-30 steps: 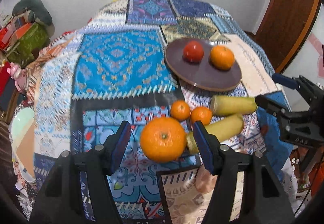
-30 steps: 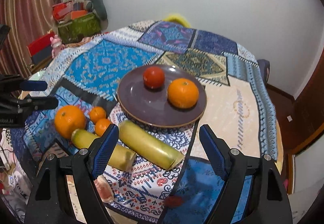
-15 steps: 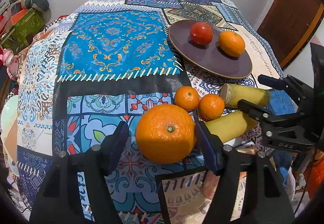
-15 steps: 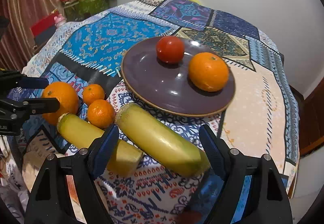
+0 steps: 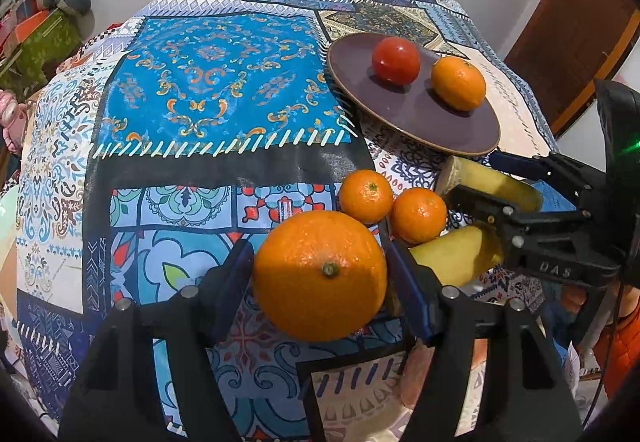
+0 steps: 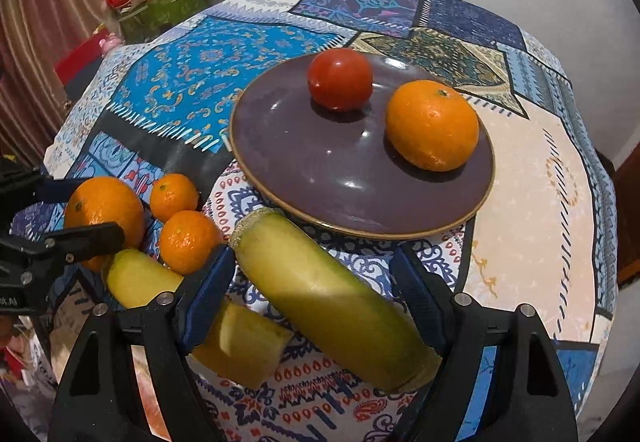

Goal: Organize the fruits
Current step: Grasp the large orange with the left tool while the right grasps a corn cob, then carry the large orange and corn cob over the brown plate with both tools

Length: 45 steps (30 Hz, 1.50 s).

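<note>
Left gripper (image 5: 320, 274) jaws are bracketing the orange (image 5: 320, 274); right gripper (image 6: 312, 282) jaws are standing open around the cane (image 6: 332, 302).

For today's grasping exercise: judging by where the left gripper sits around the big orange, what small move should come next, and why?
Probably close the left gripper: its open jaws already flank the big orange, which sits on the tablecloth and not yet on the plate.

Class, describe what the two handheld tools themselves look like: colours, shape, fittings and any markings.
Both the left tool and right tool are matte black, angular frames with two fingers lined by blue pads and fixed with silver round bolts. Seen from the left camera, the right tool's body carries raised lettering, a thin cable and a green light behind.
</note>
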Each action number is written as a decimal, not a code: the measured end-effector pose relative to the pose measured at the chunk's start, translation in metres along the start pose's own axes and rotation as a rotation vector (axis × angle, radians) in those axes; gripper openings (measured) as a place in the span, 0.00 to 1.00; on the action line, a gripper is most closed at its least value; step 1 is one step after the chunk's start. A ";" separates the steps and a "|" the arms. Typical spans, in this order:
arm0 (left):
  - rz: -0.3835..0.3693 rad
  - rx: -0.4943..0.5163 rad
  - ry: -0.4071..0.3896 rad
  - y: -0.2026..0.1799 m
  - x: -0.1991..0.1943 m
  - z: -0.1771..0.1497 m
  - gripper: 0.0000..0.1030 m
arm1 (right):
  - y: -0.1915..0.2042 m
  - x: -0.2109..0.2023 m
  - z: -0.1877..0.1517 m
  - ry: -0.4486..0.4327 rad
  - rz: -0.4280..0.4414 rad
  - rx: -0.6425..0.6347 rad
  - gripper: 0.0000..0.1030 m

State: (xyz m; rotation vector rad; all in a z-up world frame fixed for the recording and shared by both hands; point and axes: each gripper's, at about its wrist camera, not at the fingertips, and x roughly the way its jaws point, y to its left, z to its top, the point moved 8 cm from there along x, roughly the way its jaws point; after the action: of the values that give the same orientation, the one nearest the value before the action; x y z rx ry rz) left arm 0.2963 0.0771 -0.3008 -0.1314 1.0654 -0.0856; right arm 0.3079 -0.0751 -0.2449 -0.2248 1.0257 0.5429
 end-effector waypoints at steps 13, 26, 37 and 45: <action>0.002 -0.024 -0.002 0.021 -0.009 -0.006 0.66 | -0.030 -0.019 -0.020 0.042 0.019 0.051 0.62; -0.018 -0.041 0.039 0.015 0.008 -0.006 0.68 | -0.031 -0.009 -0.034 0.079 -0.006 -0.056 0.59; 0.005 -0.006 0.040 0.019 -0.002 -0.015 0.67 | -0.019 -0.033 -0.053 0.053 0.035 -0.046 0.34; 0.009 0.002 0.049 0.019 0.000 -0.016 0.67 | -0.019 -0.022 -0.046 0.070 0.070 -0.009 0.37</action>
State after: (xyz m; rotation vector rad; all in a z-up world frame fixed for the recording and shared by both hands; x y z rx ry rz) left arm 0.2825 0.0950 -0.3117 -0.1231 1.1145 -0.0824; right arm 0.2750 -0.1179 -0.2512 -0.2172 1.1028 0.6067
